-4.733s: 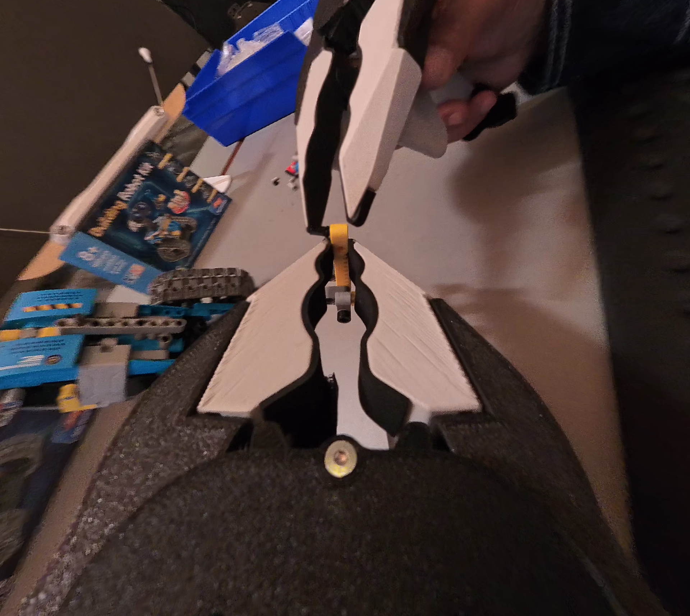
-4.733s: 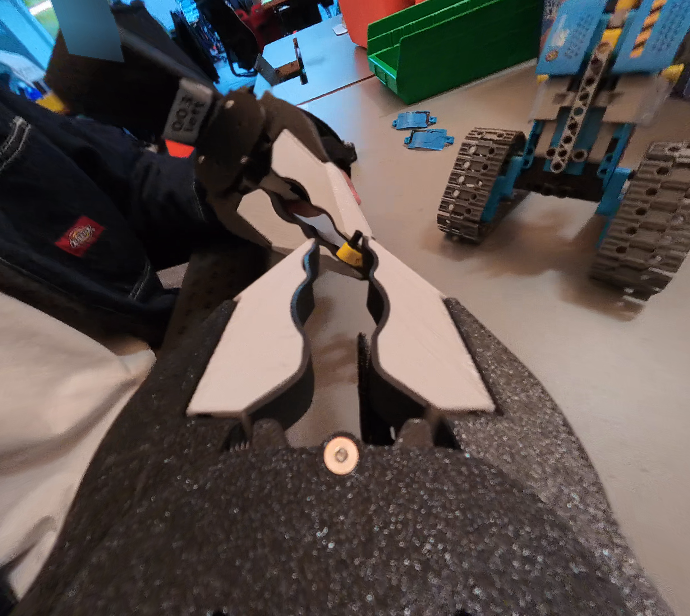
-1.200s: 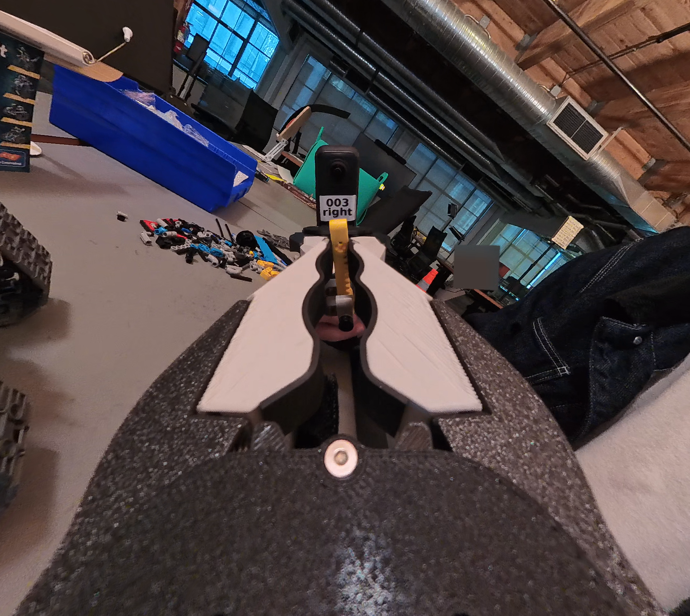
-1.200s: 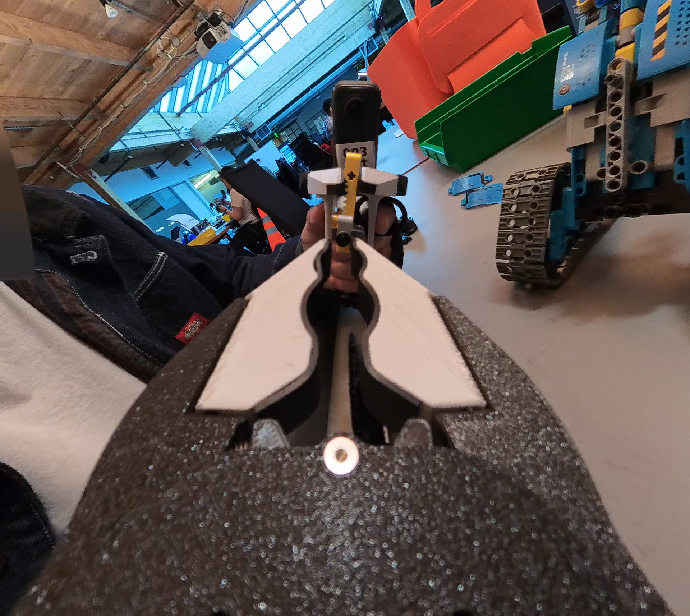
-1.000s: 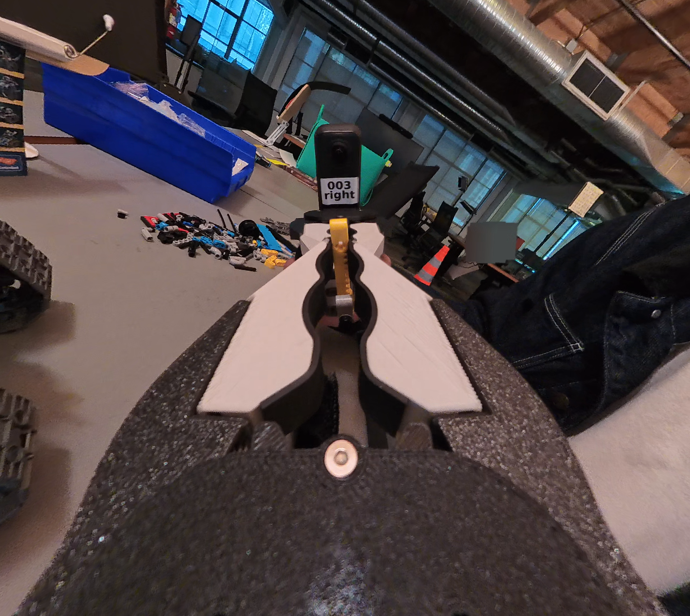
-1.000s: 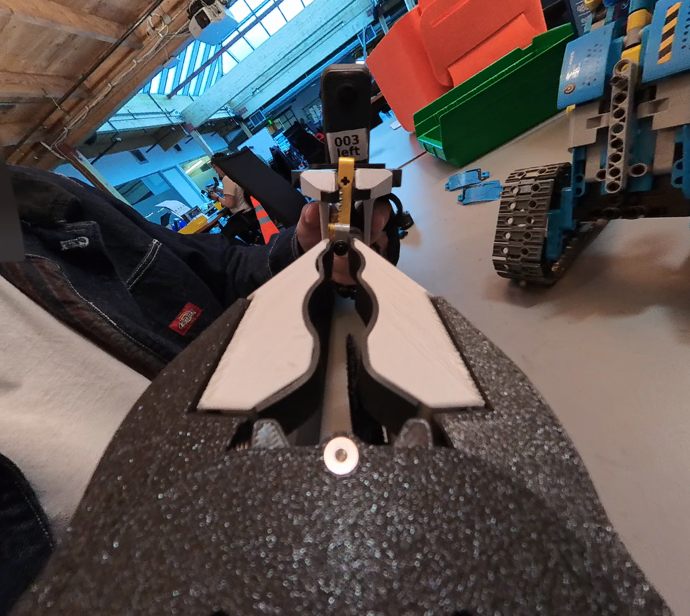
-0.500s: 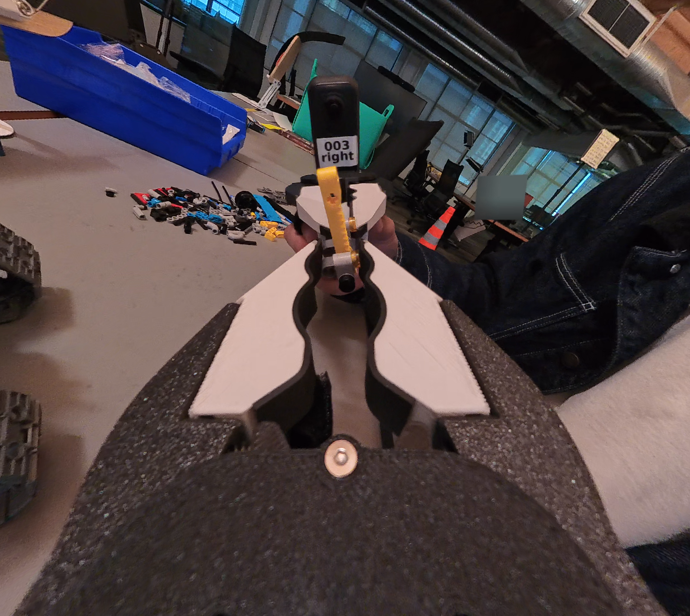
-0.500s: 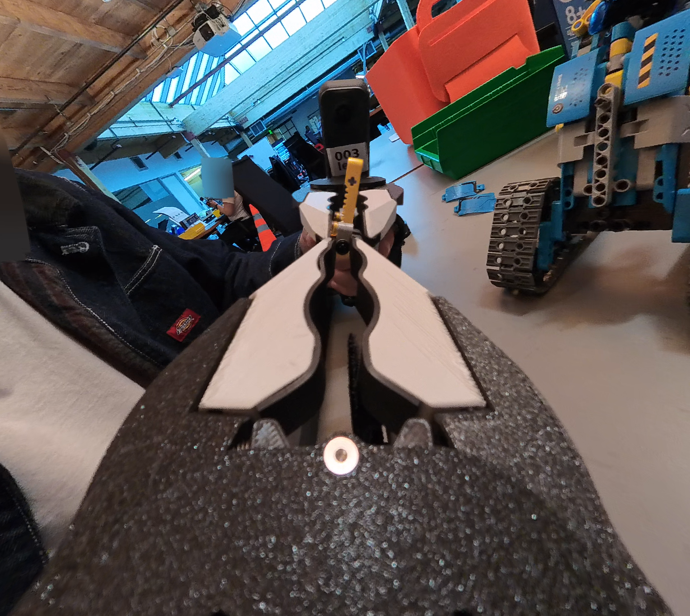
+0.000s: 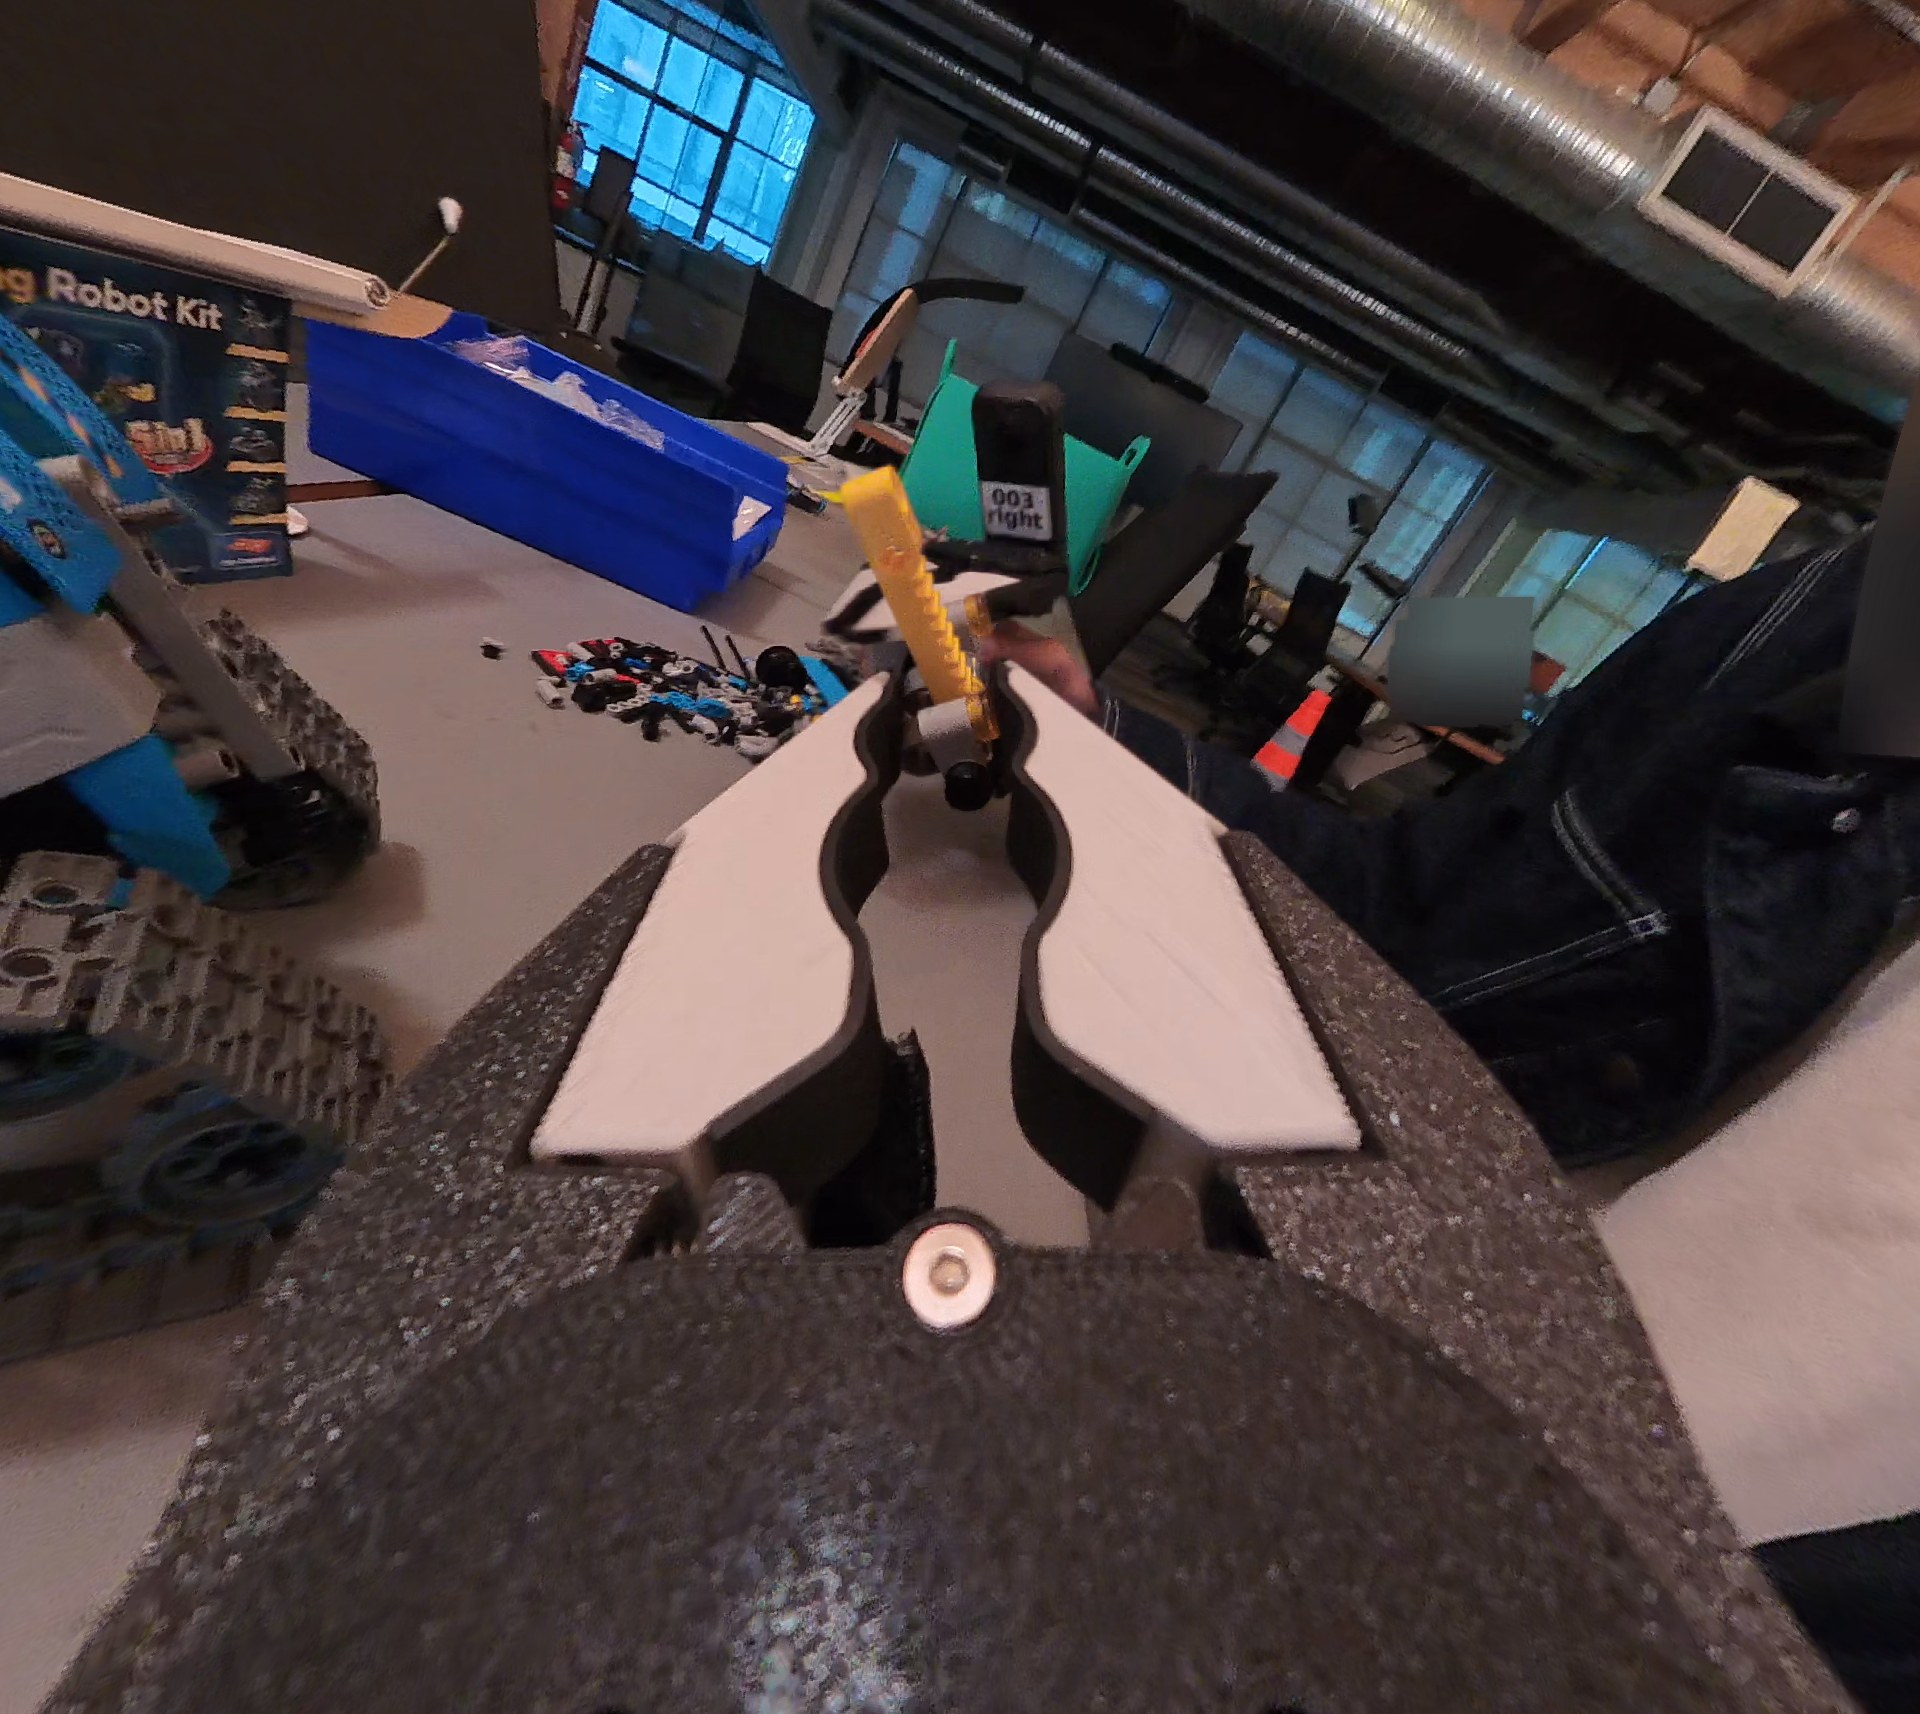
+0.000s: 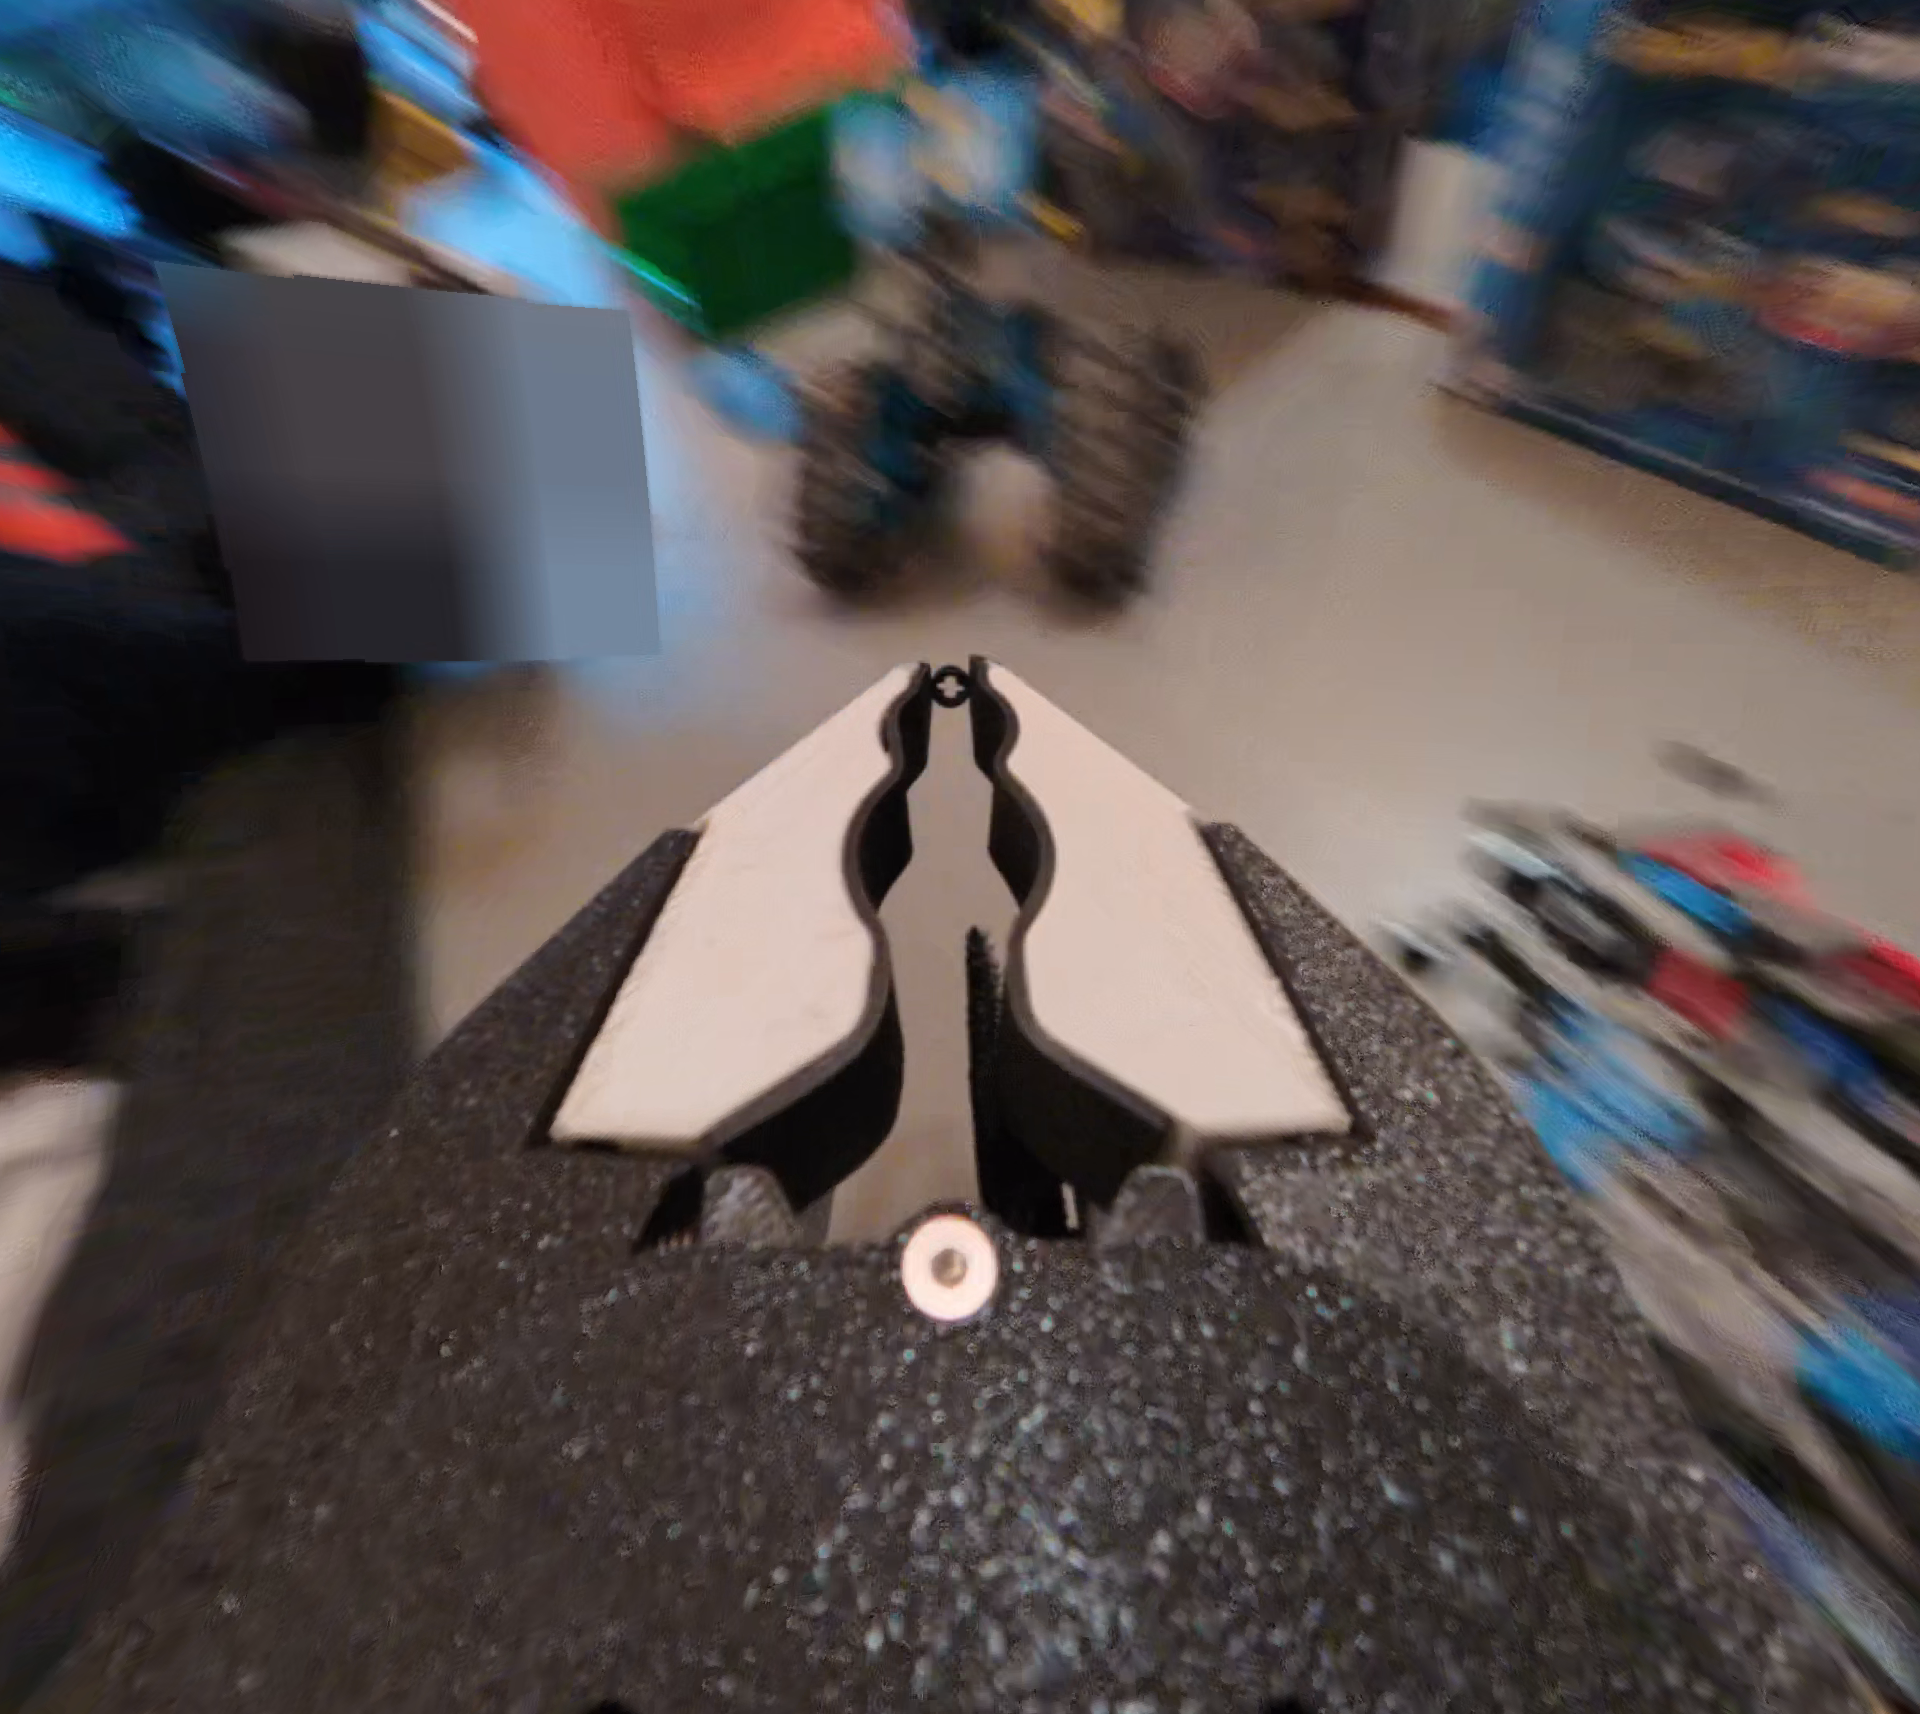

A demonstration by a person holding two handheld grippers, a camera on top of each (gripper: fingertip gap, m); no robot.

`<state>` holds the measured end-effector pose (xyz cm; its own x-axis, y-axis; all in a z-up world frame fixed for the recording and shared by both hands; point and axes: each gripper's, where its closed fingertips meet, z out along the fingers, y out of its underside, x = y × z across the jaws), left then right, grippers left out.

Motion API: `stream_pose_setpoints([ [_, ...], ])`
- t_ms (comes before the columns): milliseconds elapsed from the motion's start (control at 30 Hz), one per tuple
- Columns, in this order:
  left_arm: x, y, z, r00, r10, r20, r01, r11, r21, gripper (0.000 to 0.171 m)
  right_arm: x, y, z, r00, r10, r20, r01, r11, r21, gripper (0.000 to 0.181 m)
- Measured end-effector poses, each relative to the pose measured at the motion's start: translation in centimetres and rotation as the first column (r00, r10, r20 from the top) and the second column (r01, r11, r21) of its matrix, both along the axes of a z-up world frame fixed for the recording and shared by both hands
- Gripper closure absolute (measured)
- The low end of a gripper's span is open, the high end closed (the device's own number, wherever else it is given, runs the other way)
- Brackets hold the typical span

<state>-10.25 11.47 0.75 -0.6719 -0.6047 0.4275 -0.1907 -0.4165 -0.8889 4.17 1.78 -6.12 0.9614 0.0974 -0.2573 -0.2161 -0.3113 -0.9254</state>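
Observation:
My left gripper (image 9: 945,688) is shut on a yellow toothed bar (image 9: 902,563) with a grey connector (image 9: 940,722) and a black pin (image 9: 966,781) at its lower end. The bar sticks up past the tips and leans left. The black camera body (image 9: 1013,459) of the other gripper stands just behind it. The right wrist view is badly motion-blurred. My right gripper (image 10: 948,679) is shut on a small black piece (image 10: 948,688) at its tips, above the grey table (image 10: 1299,625), facing a tracked toy robot (image 10: 987,438).
The tracked blue robot (image 9: 156,729) stands at my left, before a kit box (image 9: 156,417) and a blue bin (image 9: 540,459). Loose parts (image 9: 675,688) lie mid-table and also show in the right wrist view (image 10: 1714,958). A green bin (image 10: 748,230) and an orange case (image 10: 675,2) stand beyond. A denim sleeve (image 9: 1610,885) is at the right. The tips of one gripper are about 20 cm away from the tips of the other.
My right gripper has left the yellow bar and swung fast toward the tracked robot, with a small black piece in its tips. My left gripper still holds the bar, now tilted left.

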Motion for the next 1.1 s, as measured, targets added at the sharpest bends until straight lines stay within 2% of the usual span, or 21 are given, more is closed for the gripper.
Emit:
stream_pose_setpoints([
  [33, -0.1, -0.2, 0.0, 1.0, -0.006, 0.002, 0.006, 1.0, 0.003, 0.156, 3.1, -1.1, -2.6, 0.985, -0.122, 0.119, 0.138, 0.98, -0.142, 0.175],
  [67, -0.1, -0.4, -0.1, 1.0, -0.023, -0.009, 0.023, 1.0, -0.007, 0.156, 5.9, -2.8, -5.0, 0.951, -0.204, 0.233, 0.263, 0.93, -0.259, 0.175],
  [100, 0.0, -0.6, -0.3, 0.999, -0.037, -0.028, 0.036, 0.999, -0.009, 0.156, 7.7, -4.3, -6.3, 0.922, -0.238, 0.305, 0.334, 0.888, -0.317, 0.176],
  [200, 0.3, -1.5, -1.3, 0.996, -0.05, -0.068, 0.052, 0.998, 0.032, 0.156, 10.0, -7.3, -7.7, 0.868, -0.255, 0.427, 0.427, 0.822, -0.376, 0.176],
  [367, 0.4, -2.6, -2.0, 0.993, -0.066, -0.093, 0.073, 0.995, 0.074, 0.155, 11.3, -8.8, -8.2, 0.827, -0.273, 0.492, 0.497, 0.764, -0.411, 0.167],
  [467, 0.3, -2.8, -1.8, 0.993, -0.076, -0.088, 0.082, 0.995, 0.065, 0.155, 11.5, -9.0, -8.2, 0.829, -0.287, 0.48, 0.502, 0.761, -0.412, 0.162],
  [667, 0.4, -2.5, -1.7, 0.991, -0.083, -0.103, 0.086, 0.996, 0.02, 0.155, 12.3, -10.3, -6.2, 0.835, -0.367, 0.41, 0.518, 0.775, -0.361, 0.16],
  [733, 0.4, -2.6, -1.7, 0.989, -0.097, -0.111, 0.098, 0.995, 0.0, 0.155, 9.9, -8.6, -4.2, 0.894, -0.32, 0.312, 0.412, 0.86, -0.299, 0.154],
  [800, 0.3, -2.7, -1.8, 0.986, -0.114, -0.121, 0.113, 0.994, -0.014, 0.155, 4.9, -5.2, -1.2, 0.95, -0.169, 0.263, 0.218, 0.96, -0.173, 0.149],
  [833, 0.3, -2.9, -1.8, 0.984, -0.126, -0.127, 0.124, 0.992, -0.023, 0.155, 1.6, -3.2, 0.4, 0.964, -0.069, 0.257, 0.097, 0.991, -0.097, 0.149],
  [900, 0.1, -3.2, -1.8, 0.974, -0.173, -0.143, 0.165, 0.984, -0.067, 0.155, -5.2, 0.1, 3.1, 0.964, 0.116, 0.24, -0.13, 0.99, 0.045, 0.149],
  [967, -0.6, -4.0, -2.0, 0.941, -0.286, -0.18, 0.258, 0.952, -0.164, 0.155, -10.6, 2.5, 4.3, 0.929, 0.243, 0.28, -0.284, 0.952, 0.116, 0.149],
  [1033, -1.2, -4.8, -2.6, 0.88, -0.411, -0.239, 0.342, 0.896, -0.284, 0.156, -13.6, 4.2, 4.1, 0.878, 0.261, 0.401, -0.331, 0.937, 0.115, 0.148],
  [1100, -1.3, -5.3, -3.1, 0.845, -0.459, -0.274, 0.364, 0.869, -0.335, 0.156, -16.1, 4.8, 4.3, 0.84, 0.291, 0.458, -0.387, 0.913, 0.129, 0.151],
])
